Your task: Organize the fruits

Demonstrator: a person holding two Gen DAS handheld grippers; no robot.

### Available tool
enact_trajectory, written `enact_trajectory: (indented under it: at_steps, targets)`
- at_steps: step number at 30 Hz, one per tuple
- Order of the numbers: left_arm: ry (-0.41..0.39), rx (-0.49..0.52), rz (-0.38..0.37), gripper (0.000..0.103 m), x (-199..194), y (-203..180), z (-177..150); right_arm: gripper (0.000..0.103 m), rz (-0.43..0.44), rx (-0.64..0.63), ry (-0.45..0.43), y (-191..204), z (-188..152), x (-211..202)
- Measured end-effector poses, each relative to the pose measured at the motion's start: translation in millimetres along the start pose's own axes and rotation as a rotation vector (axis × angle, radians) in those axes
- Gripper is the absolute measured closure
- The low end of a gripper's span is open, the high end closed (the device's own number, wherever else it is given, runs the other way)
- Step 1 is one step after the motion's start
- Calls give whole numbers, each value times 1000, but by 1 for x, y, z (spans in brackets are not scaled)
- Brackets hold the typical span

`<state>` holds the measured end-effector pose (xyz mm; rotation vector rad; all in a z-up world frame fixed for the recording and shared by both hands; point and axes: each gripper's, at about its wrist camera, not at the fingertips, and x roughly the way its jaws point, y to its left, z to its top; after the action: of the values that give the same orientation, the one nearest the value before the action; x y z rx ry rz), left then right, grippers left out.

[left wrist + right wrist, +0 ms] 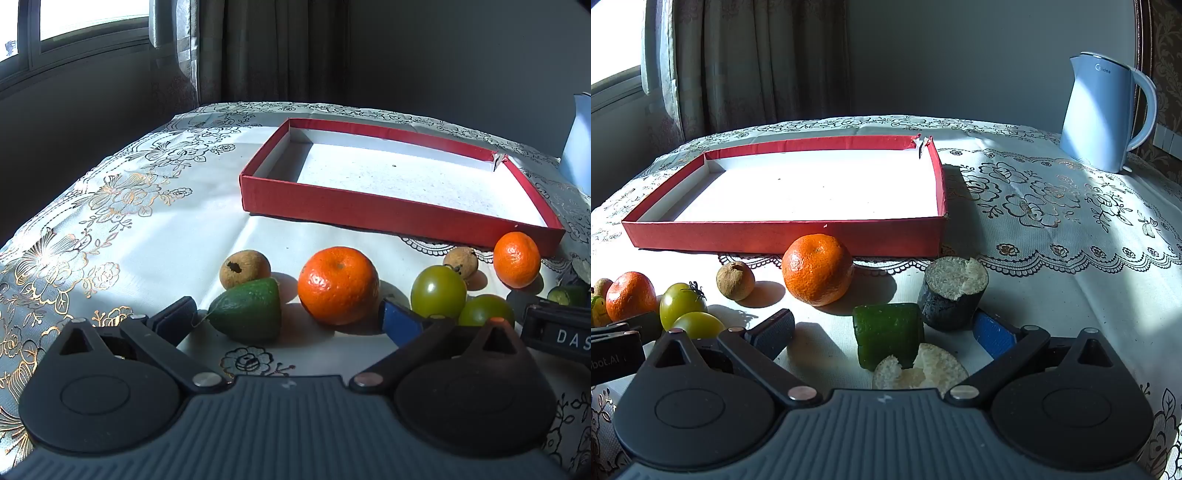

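The left tongs (290, 319) were spread wide and held nothing. They hung low over the worktop (155, 236), which carried a white cloth with flower patterns. Between their fingers lay a green avocado piece (247, 310) and, just beside it, a big orange (338, 285). A small brown fruit (244, 268) sat right behind the avocado piece. To the right were two green tomatoes (438, 293), one touching the other, then a second brown fruit (461, 261) and a smaller orange (517, 259) close to the corner of the red tray (388, 212). The tray stood behind the whole row of fruit, and its white floor carried no fruit.

The right tongs (882, 334) were also spread and gripped nothing. Between their fingers lay a green block (888, 338), and a pale, crumbly round piece (923, 369) lay against it, nearer to the camera. A dark cylinder with a white crumbly top (951, 293) stood upright just beside the block, near the blue fingertip (993, 338). In this view the smaller orange (817, 268) lay near the front wall of the tray (783, 236), with a brown fruit (735, 280) to its left. A light blue kettle (1104, 110) stood far back on the right, well apart from the fruit.
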<state>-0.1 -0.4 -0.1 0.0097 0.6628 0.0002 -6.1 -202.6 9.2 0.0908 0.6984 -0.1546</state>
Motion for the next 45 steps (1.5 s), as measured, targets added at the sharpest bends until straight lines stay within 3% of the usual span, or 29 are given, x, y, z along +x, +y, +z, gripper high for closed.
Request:
enact_trajectory:
  at_steps: [33,45]
  targets:
    - [0,-4,-3,0,0,0,0,0,-4,-5,-1,0,-1,0]
    - [0,-4,-3,0,0,0,0,0,39,-26,26,-5,1,0]
